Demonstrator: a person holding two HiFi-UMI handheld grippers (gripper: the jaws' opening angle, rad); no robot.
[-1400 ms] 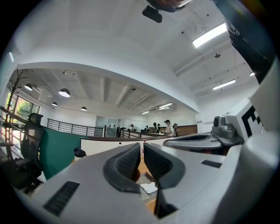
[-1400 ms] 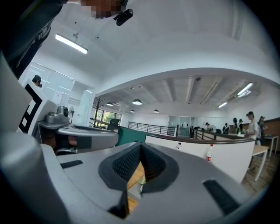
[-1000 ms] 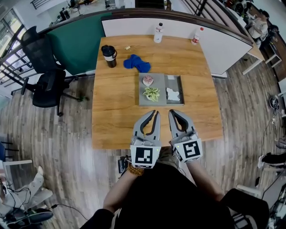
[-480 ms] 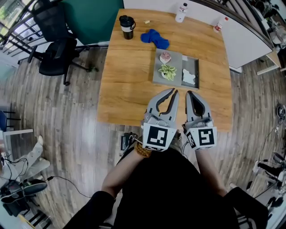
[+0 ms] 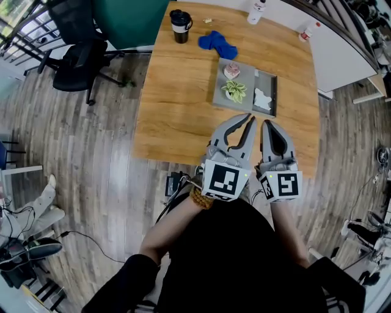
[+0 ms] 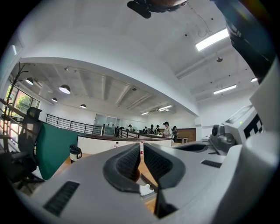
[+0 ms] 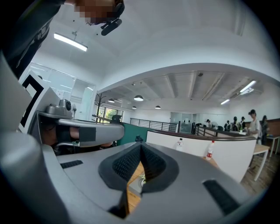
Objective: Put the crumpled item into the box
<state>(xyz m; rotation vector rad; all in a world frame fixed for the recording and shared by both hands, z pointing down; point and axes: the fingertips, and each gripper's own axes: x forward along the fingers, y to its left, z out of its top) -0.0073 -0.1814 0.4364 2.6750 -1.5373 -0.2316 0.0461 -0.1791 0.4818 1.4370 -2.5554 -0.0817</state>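
Observation:
A white crumpled item (image 5: 263, 99) lies in the right, recessed compartment of a grey box (image 5: 246, 107) on the wooden table. In the left gripper view the crumpled item (image 6: 145, 189) shows below the jaws. On the box's left part sit a pink object (image 5: 232, 71) and a green leafy object (image 5: 234, 92). My left gripper (image 5: 250, 118) and right gripper (image 5: 266, 123) hover side by side over the table's near edge, just short of the box. Both are shut and hold nothing, as the left gripper (image 6: 142, 151) and right gripper (image 7: 141, 148) also show in their own views.
A blue cloth (image 5: 218, 43) lies beyond the box. A black mug (image 5: 179, 17) stands at the far left corner. Two bottles (image 5: 258, 9) (image 5: 305, 33) stand along the far edge. Office chairs (image 5: 76, 55) are left of the table, with cables on the floor.
The head view has swung, so the table and box now sit higher and further right in the picture. Both grippers stay shut, side by side near the table's front edge.

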